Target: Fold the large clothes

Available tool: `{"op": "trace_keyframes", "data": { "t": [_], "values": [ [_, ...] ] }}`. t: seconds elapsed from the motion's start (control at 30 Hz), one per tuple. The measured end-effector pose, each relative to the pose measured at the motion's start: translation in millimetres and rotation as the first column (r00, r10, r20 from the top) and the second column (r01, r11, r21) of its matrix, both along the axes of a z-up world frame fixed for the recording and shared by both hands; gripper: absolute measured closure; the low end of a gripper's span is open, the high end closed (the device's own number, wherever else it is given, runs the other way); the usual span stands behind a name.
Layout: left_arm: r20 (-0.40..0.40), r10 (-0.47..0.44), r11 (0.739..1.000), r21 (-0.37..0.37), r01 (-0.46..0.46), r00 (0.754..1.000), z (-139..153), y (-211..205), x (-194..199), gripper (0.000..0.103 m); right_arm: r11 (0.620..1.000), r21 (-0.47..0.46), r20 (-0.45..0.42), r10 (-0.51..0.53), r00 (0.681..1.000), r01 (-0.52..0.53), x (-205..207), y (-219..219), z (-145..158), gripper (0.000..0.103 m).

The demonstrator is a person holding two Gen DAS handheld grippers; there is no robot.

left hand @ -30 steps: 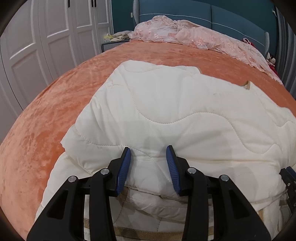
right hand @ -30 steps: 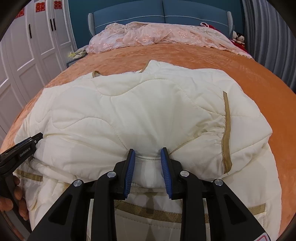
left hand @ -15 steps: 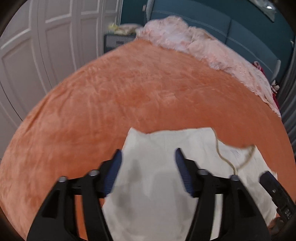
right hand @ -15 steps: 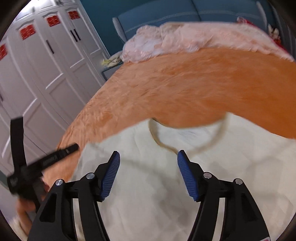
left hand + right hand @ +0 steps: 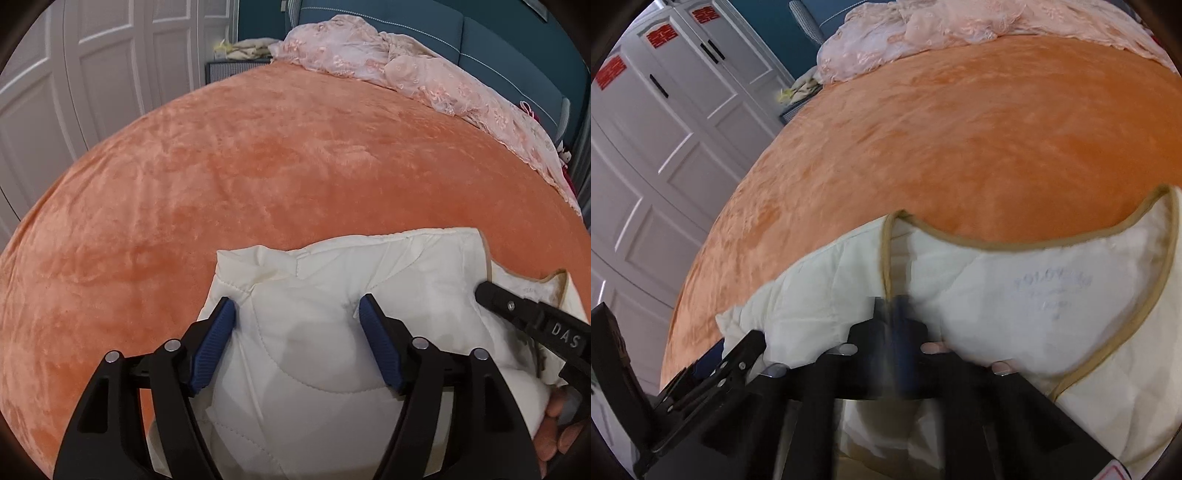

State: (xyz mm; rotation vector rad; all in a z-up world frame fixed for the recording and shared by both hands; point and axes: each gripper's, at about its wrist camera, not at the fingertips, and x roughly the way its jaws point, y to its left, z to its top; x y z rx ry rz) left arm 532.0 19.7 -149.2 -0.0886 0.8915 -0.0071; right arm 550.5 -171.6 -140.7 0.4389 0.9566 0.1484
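Note:
A cream quilted jacket with tan trim lies on the orange bed. In the left wrist view my left gripper is open, its blue pads on either side of a fold of the jacket near its shoulder edge. In the right wrist view my right gripper is motion-blurred, jaws together on the jacket beside the tan-trimmed collar opening. The right gripper also shows in the left wrist view, at the jacket's right edge. The left gripper shows at the lower left of the right wrist view.
The orange velvet bedspread stretches beyond the jacket. A pink lace cover lies at the blue headboard. White wardrobe doors stand to the left. A nightstand with clutter is at the bed's far corner.
Both grippers let go of the jacket's lower fold and moved up to the collar end. The right gripper opened, then closed on the jacket by the collar; the left stays open.

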Motion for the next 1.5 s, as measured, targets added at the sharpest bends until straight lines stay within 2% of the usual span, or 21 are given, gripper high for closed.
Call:
{"op": "trace_keyframes", "data": {
  "t": [0.17,0.37,0.6,0.63,0.7,0.73,0.83,0.87,0.9,0.93,0.97,1.03,1.13,1.2,1.33,1.4,1.47,1.5],
  "values": [
    [0.02,-0.007,1.0,0.025,0.006,1.0,-3.1,-2.8,-0.8,0.033,0.998,-0.033,0.058,-0.055,0.997,0.057,-13.8,-4.1,1.2,0.102],
    [0.037,-0.009,0.998,0.058,0.007,0.999,-6.7,-7.2,-2.7,0.032,0.993,-0.085,0.064,-0.081,0.995,0.086,-13.5,1.7,-6.5,0.103],
    [0.059,-0.003,0.998,0.066,-0.001,0.998,-10.4,-8.8,-5.3,0.029,0.989,-0.072,0.126,-0.119,0.985,0.129,-23.1,-3.7,-0.6,0.102],
    [0.054,0.001,0.997,0.072,-0.005,0.999,-10.6,-9.1,-4.4,0.029,0.981,-0.074,0.149,-0.166,0.975,0.179,-29.4,-9.8,6.2,0.1],
    [0.048,0.002,0.997,0.073,-0.006,0.999,-9.5,-9.0,-3.1,0.028,0.961,0.012,0.218,-0.274,0.937,0.278,-53.3,-36.7,27.4,0.094],
    [0.043,0.001,0.997,0.073,-0.004,0.999,-8.2,-8.9,-2.5,0.027,0.952,0.035,0.225,-0.305,0.925,0.305,-63.3,-49.9,35.3,0.091],
    [0.019,-0.013,0.996,0.087,0.011,1.0,10.3,-11.3,-5.2,0.026,0.931,0.02,0.21,-0.36,0.909,0.364,-95.5,-102.0,55.9,0.086],
    [0.034,-0.023,0.997,0.078,0.02,0.999,19.1,-12.3,-10.2,0.027,0.926,0.0,0.212,-0.37,0.905,0.379,-105.4,-119.4,60.8,0.082],
    [0.075,-0.044,0.998,0.057,0.04,0.996,34.4,-15.6,-19.1,0.027,0.914,-0.039,0.212,-0.387,0.897,0.404,-116.7,-142.8,65.0,0.072],
    [0.119,-0.069,0.997,0.034,0.065,0.991,53.9,-24.1,-28.9,0.027,0.904,-0.066,0.205,-0.403,0.892,0.423,-124.2,-162.5,66.2,0.066],
    [0.135,-0.102,0.995,0.011,0.102,0.986,68.9,-35.9,-33.0,0.027,0.899,-0.077,0.193,-0.412,0.891,0.432,-127.8,-176.2,65.1,0.066],
    [0.111,-0.192,0.98,-0.029,0.196,0.975,87.3,-72.1,-30.5,0.026,0.897,-0.082,0.119,-0.424,0.898,0.435,-130.0,-207.0,56.5,0.066],
    [0.027,-0.316,0.943,-0.1,0.317,0.948,86.8,-136.2,-18.8,0.025,0.902,-0.056,0.048,-0.427,0.903,0.429,-131.2,-232.5,42.0,0.066],
    [-0.055,-0.368,0.925,-0.129,0.358,0.928,68.0,-180.9,-8.7,0.022,0.906,-0.066,0.007,-0.418,0.909,0.417,-128.9,-236.4,31.2,0.064],
    [-0.125,-0.367,0.929,-0.106,0.355,0.922,34.4,-228.4,1.9,0.022,0.926,-0.115,-0.006,-0.362,0.932,0.359,-127.3,-228.3,16.9,0.063],
    [-0.149,-0.377,0.926,-0.068,0.371,0.914,22.4,-245.5,1.9,0.029,0.928,-0.157,0.007,-0.341,0.94,0.338,-125.7,-221.8,11.7,0.064],
    [-0.167,-0.4,0.913,0.013,0.408,0.901,8.1,-261.0,0.2,0.034,0.926,-0.163,0.024,-0.34,0.94,0.339,-125.5,-219.6,8.7,0.066],
    [-0.159,-0.4,0.91,0.052,0.412,0.903,2.7,-264.4,-3.5,0.034,0.927,-0.157,0.029,-0.341,0.94,0.341,-125.5,-220.3,7.3,0.069]
  ]
}}
